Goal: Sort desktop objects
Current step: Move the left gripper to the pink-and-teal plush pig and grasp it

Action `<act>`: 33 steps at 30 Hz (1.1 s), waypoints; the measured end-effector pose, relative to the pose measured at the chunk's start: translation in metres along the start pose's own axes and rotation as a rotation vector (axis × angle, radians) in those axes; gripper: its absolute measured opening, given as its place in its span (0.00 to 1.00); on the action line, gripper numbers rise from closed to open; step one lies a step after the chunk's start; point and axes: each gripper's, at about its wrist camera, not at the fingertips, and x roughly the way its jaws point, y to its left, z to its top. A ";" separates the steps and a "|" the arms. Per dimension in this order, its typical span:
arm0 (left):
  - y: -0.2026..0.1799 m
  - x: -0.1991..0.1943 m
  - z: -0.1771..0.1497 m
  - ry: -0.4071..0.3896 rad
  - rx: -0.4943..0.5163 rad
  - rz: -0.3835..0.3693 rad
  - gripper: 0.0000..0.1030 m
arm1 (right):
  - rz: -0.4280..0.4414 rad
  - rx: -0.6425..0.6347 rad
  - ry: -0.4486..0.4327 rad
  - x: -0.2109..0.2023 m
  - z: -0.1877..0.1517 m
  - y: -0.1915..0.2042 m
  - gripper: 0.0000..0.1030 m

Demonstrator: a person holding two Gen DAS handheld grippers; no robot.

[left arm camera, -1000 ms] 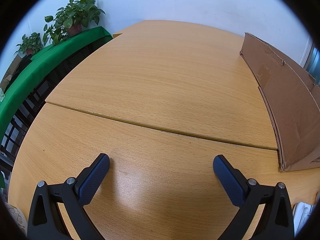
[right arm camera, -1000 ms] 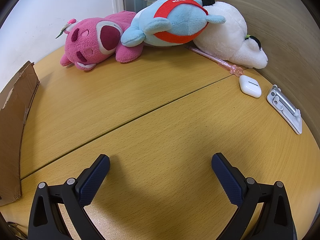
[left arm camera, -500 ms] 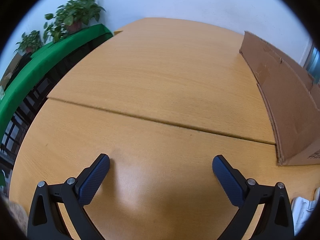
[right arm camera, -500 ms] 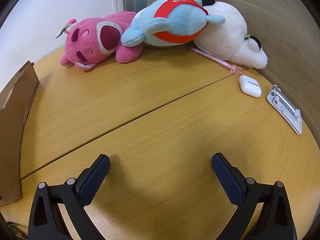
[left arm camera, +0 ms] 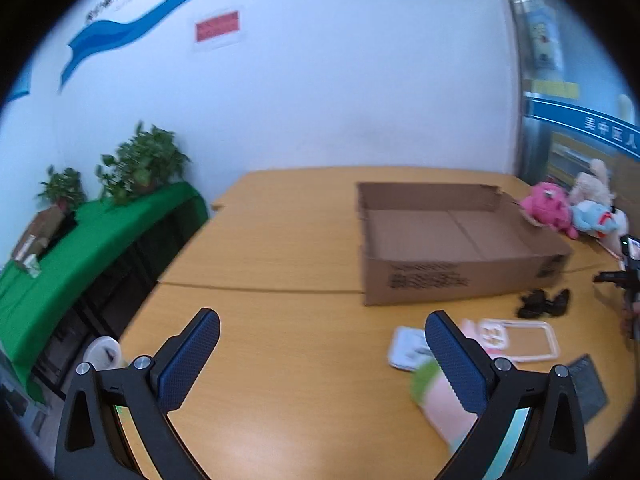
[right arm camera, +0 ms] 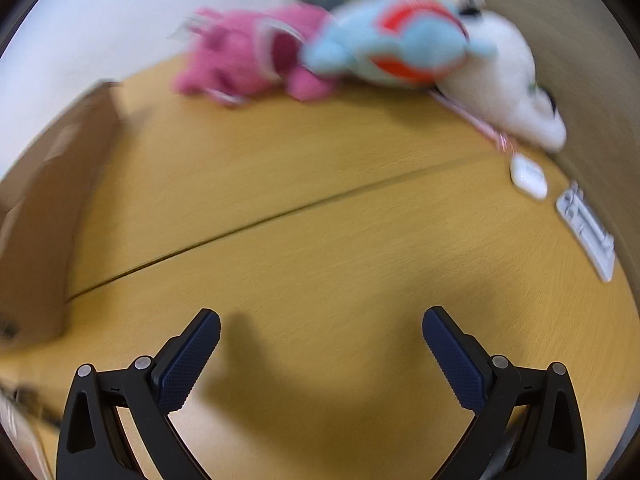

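Both tongs stood wide and empty: the left gripper [left arm camera: 322,354] hung above the wooden desk [left arm camera: 280,240] with nothing between its blue pads, and the right gripper [right arm camera: 321,352] was spread just as wide over bare desk. The clutter to be sorted lay ahead and to the right of the left gripper: a white card [left arm camera: 406,348] and a white-rimmed frame [left arm camera: 520,340] flat on the desk, a green-and-pink item [left arm camera: 440,396] partly hidden behind the right-hand finger, a dark flat pad [left arm camera: 588,384] and a small black object [left arm camera: 544,304] nearer the open cardboard box [left arm camera: 460,248]. The box sat beyond them, its long side running left to right, mouth upward. In the right wrist view a white earbud case [right arm camera: 528,176] and a white clip [right arm camera: 586,228] lay well ahead to the right, with the pink plush [right arm camera: 248,64], blue plush [right arm camera: 396,52] and white plush [right arm camera: 508,92] heaped at the far edge; blur hid finer detail. By my judgement the left gripper was nearer the flat clutter and would need to swing rightward, while the case and clip fell to the right one.
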 end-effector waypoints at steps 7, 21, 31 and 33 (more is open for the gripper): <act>-0.050 0.008 -0.017 0.120 -0.056 -0.294 1.00 | 0.261 -0.190 -0.296 -0.172 -0.046 0.050 1.00; -0.065 0.076 -0.065 0.356 -0.176 -0.440 1.00 | 0.904 -0.660 0.043 -0.252 -0.218 0.247 1.00; -0.058 0.097 -0.076 0.432 -0.246 -0.542 0.99 | 0.951 -0.695 0.236 -0.209 -0.241 0.297 0.81; -0.050 0.097 -0.078 0.440 -0.275 -0.565 0.97 | 0.936 -0.750 0.207 -0.217 -0.247 0.301 0.82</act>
